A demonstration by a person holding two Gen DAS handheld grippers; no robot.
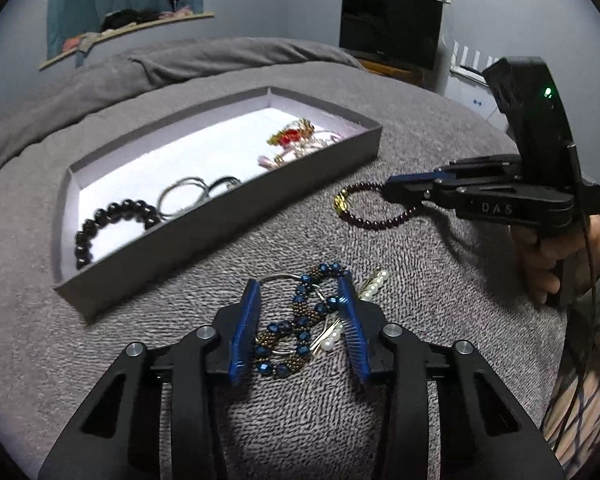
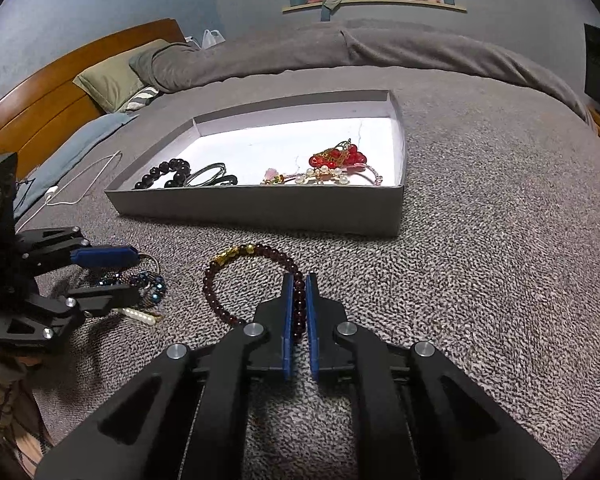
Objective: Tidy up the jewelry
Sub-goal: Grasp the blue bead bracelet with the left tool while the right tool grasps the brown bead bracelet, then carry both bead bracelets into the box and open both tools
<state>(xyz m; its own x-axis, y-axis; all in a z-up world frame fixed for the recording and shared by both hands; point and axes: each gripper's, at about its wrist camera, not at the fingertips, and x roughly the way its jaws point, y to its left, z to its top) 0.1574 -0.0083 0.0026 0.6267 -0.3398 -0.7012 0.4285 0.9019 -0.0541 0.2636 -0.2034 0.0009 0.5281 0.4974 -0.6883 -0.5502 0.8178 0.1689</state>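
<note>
in the left wrist view, a grey knitted blanket (image 1: 340,420) is covering a bed and filling most of the frame, with a folded grey duvet (image 1: 220,56) lying along its far edge. behind it, a pale blue-grey wall is carrying a shelf (image 1: 132,28) under a teal curtain, and a dark screen (image 1: 390,28) is standing in the corner. a shallow grey box (image 1: 228,216) with a white floor is sitting on the blanket, holding a black bead bracelet (image 1: 112,220), thin rings and a red and pink tangle. the left gripper (image 1: 300,296) is standing released, its blue pads on either side of a blue beaded piece (image 1: 300,320) lying beside a pearl pin (image 1: 374,282). the right gripper (image 1: 400,192) is reaching in from the right, marked "das", with a green light glowing on its body, at a dark red bracelet (image 1: 376,220) near the box. in the right wrist view, a wooden headboard (image 2: 60,92) and an olive pillow (image 2: 112,76) are showing at the left, and a white cable (image 2: 84,180) is trailing over the blanket (image 2: 500,240). the right gripper (image 2: 299,292) is clenching the dark red bracelet (image 2: 228,276), which is lying just in front of the box (image 2: 260,208). the left gripper (image 2: 132,276) is gaping over the blue beaded piece (image 2: 152,282).
</note>
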